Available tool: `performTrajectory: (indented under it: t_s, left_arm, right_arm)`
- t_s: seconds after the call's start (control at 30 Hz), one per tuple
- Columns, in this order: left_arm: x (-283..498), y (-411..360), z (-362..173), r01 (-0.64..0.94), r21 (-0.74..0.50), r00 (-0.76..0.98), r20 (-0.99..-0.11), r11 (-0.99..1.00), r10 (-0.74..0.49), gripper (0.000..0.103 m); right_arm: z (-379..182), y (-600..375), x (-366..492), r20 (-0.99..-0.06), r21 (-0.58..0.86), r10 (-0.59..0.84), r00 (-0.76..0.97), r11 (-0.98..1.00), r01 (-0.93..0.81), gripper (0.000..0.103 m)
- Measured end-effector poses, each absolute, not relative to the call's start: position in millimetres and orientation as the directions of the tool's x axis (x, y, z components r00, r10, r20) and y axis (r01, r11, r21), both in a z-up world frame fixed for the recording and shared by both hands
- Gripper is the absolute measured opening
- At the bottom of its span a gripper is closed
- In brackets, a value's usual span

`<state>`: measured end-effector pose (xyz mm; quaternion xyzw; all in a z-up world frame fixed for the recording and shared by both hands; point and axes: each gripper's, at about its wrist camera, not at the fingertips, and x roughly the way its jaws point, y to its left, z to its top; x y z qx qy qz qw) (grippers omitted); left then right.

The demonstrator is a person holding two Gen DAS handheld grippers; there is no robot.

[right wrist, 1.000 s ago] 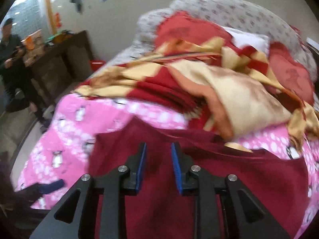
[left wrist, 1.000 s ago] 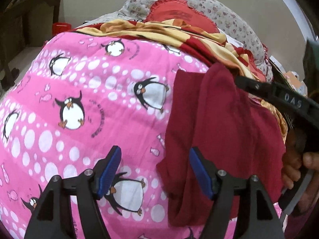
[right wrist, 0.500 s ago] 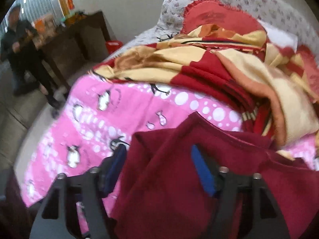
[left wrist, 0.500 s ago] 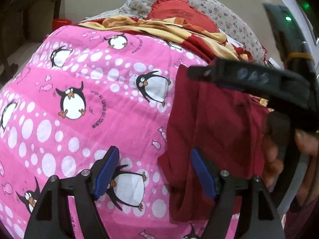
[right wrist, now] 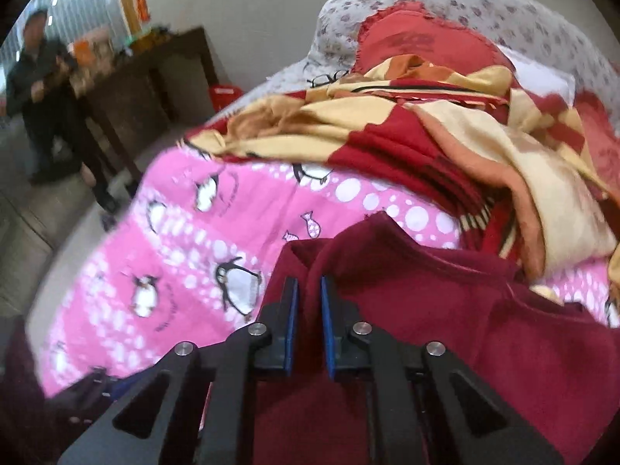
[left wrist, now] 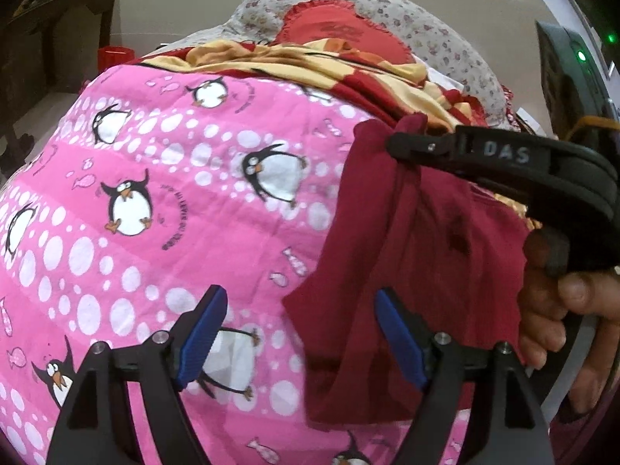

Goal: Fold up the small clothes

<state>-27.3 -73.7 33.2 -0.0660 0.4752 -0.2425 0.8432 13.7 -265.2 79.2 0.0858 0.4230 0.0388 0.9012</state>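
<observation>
The dark maroon knit garment (left wrist: 418,240) lies on the pink quilt printed with penguins and white dots (left wrist: 162,201) that covers the bed. In the left wrist view, the left gripper (left wrist: 298,333), black with blue pads, hovers above the quilt with its jaws spread wide and nothing between them; the garment's lower left corner sits just ahead of the right-hand jaw, while the left-hand jaw is over bare quilt and a penguin print.

The right gripper (right wrist: 309,321) has its jaws clenched on a raised fold of the maroon garment (right wrist: 445,310), the cloth pinched between the blue pads and peaking just ahead of the tips. Seen from the left wrist camera, this same right gripper (left wrist: 403,143) reaches in from the right, its tip at the garment's far upper edge, lifting that edge so the fabric hangs in folds below it. The person's right hand (left wrist: 558,310) grips the handle, beyond the garment's right edge.

Farther ahead of both jaws, a crumpled red and yellow blanket (right wrist: 445,135) is heaped across the bed, touching the garment's far side. Behind it rest a red frilled cushion (right wrist: 422,38) and a grey floral pillow (right wrist: 484,4).
</observation>
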Motion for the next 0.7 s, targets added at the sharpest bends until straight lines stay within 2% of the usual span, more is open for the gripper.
performTrajectory:
  t_s: [0.23, 0.33, 0.5, 0.57, 0.67, 0.7]
  left_arm:
    - [-37, -82, 42, 0.425, -0.457, 0.368, -0.702, 0.781, -0.61, 0.09]
    - [-39, -89, 39, 0.456, -0.442, 0.366, -0.698, 0.772, -0.616, 0.091]
    - [-32, -103, 19, 0.446, -0.399, 0.331, -0.758, 0.801, -0.562, 0.088]
    - [-34, -104, 17, 0.453, -0.417, 0.309, -0.755, 0.788, -0.578, 0.06]
    - [-40, -108, 22, 0.488, -0.394, 0.32, -0.749, 0.779, -0.58, 0.042]
    - [-41, -109, 22, 0.491, -0.391, 0.322, -0.749, 0.779, -0.579, 0.04]
  right_arm:
    - [84, -287, 1, -0.714, 0.341, 0.244, 0.656, 0.94, 0.021, 0.006]
    - [86, -289, -1, -0.707, 0.358, 0.259, 0.659, 0.934, 0.017, 0.006]
    - [93, -289, -5, -0.695, 0.355, 0.263, 0.669, 0.935, 0.002, 0.006]
    - [95, -290, -7, -0.695, 0.35, 0.261, 0.67, 0.937, -0.001, 0.006]
    - [90, -288, -2, -0.73, 0.323, 0.242, 0.64, 0.946, 0.011, 0.008]
    - [88, -287, -1, -0.738, 0.316, 0.237, 0.632, 0.949, 0.014, 0.01]
